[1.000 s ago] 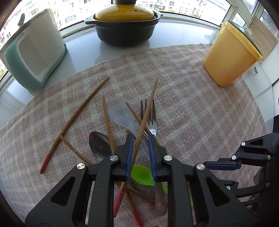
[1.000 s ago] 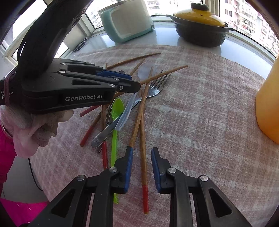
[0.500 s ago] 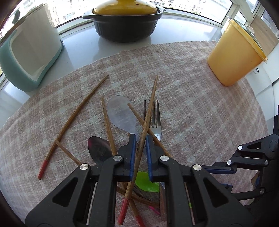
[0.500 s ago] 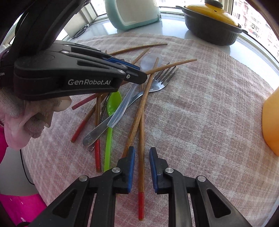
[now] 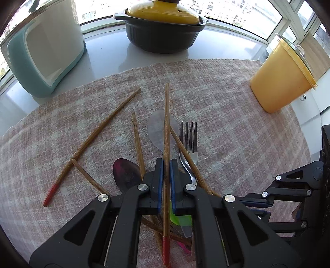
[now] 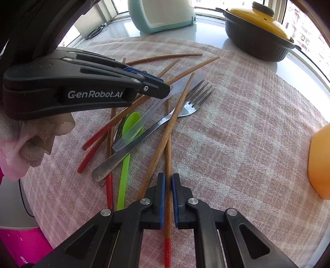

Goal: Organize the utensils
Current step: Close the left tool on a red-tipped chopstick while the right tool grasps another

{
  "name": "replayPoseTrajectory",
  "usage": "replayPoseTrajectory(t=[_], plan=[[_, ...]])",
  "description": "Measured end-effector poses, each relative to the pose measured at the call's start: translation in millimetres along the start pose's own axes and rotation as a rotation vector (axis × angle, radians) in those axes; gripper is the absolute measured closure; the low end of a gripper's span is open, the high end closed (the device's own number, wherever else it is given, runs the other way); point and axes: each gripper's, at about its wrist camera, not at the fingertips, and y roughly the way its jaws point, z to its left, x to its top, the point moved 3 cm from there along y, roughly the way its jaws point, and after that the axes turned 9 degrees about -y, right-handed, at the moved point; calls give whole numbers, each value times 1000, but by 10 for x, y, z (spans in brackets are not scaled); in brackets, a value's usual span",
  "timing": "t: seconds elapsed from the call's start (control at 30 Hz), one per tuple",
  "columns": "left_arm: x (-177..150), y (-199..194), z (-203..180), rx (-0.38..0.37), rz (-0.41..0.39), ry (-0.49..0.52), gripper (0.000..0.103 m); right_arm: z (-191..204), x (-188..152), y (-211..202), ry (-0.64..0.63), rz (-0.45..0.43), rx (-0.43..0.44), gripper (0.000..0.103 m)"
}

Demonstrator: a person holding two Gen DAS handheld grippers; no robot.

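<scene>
Left wrist view: left gripper (image 5: 166,165) pitched steeply down, clamped on 1 red-tipped chopstick (image 5: 166,127) above the utensil pile (image 5: 185,144).

Right wrist view: right gripper (image 6: 168,181) aimed steeply down, clenched around another chopstick (image 6: 168,156) lying on the checked cloth (image 6: 247,134).

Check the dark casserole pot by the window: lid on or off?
On. The yellow lid sits flat on the dark casserole pot, covering its rim all round; its knob shows in the right wrist view.
</scene>
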Motion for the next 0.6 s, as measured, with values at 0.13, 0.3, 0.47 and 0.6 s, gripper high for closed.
replayPoseTrajectory(t=[0.13, 0.3, 0.47, 0.6], plan=[[-37, -85, 71, -6, -18, -28, 99, -10, -73, -55, -10, 4, 2, 99], [-91, -193, 100, -13, -41, -59, 99, -46, -201, -166, -22, 4, -6, 99], [-183, -295, 63, -20, -62, -94, 99, -92, -409, -294, -32, 1, -10, 99], [-270, -369, -29, -13, -82, -110, 99, -129, -567, -379, -40, -3, -15, 99]])
